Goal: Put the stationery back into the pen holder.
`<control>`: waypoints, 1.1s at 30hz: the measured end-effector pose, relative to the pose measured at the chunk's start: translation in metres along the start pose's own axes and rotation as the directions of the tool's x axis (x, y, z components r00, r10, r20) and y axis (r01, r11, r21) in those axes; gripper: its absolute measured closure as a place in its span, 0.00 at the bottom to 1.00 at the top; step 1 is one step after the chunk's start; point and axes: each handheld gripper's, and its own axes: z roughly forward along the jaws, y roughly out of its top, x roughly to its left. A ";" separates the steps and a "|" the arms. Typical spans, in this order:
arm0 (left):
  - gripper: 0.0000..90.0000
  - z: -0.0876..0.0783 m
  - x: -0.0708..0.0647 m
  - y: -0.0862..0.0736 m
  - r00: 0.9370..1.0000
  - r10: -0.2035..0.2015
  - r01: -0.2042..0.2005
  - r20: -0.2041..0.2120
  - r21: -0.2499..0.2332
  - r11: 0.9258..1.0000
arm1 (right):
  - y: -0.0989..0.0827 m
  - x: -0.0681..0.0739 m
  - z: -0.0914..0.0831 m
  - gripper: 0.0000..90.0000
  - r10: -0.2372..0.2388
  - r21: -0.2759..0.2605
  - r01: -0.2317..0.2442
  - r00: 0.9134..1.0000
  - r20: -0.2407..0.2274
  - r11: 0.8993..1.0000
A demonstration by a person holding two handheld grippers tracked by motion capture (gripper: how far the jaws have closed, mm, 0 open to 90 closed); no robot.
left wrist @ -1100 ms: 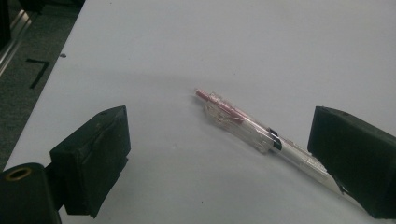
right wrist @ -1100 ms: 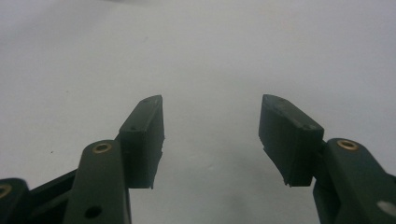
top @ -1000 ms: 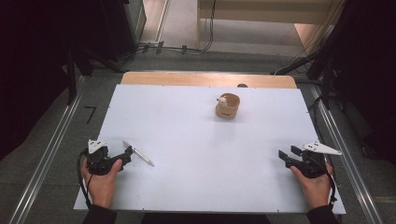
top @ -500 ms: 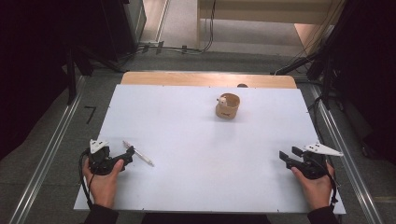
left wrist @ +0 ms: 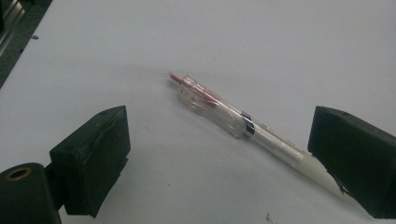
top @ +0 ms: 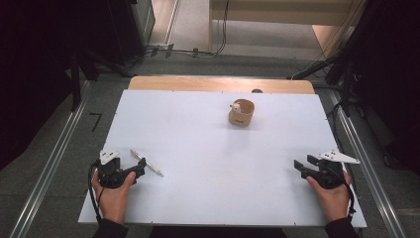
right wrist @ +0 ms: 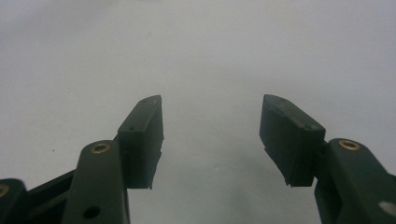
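Note:
A clear pen (top: 146,163) with a red inner tube lies flat on the white table (top: 208,148) at the front left. My left gripper (top: 140,167) rests on the table right beside it, jaws open. In the left gripper view the pen (left wrist: 233,122) lies slantwise between the wide-apart jaws of that gripper (left wrist: 217,154). Its white end runs behind the right-hand jaw, and neither pad presses on it. My right gripper (top: 304,162) sits at the front right, open. In its own view the right gripper (right wrist: 210,121) has nothing but bare table between its jaws.
A small round wooden cup (top: 241,112) with something white inside stands at the back, right of the middle. A wooden strip (top: 198,83) borders the table's far edge. Metal rails and cables run along the floor around the table.
The left gripper has shifted very slightly beside the pen. The pen, the cup and the right gripper are where they were.

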 end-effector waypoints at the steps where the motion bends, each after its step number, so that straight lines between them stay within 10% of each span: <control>1: 0.07 0.000 -0.001 0.000 1.000 0.000 0.000 -0.004 0.003 1.000 | 0.000 0.000 0.000 0.42 -0.003 -0.002 0.003 1.000 0.001 1.000; 33: 0.06 0.015 -0.031 -0.006 0.996 0.075 -0.070 -0.056 0.083 0.994 | -0.003 0.000 -0.001 0.42 0.001 0.008 -0.001 1.000 0.014 1.000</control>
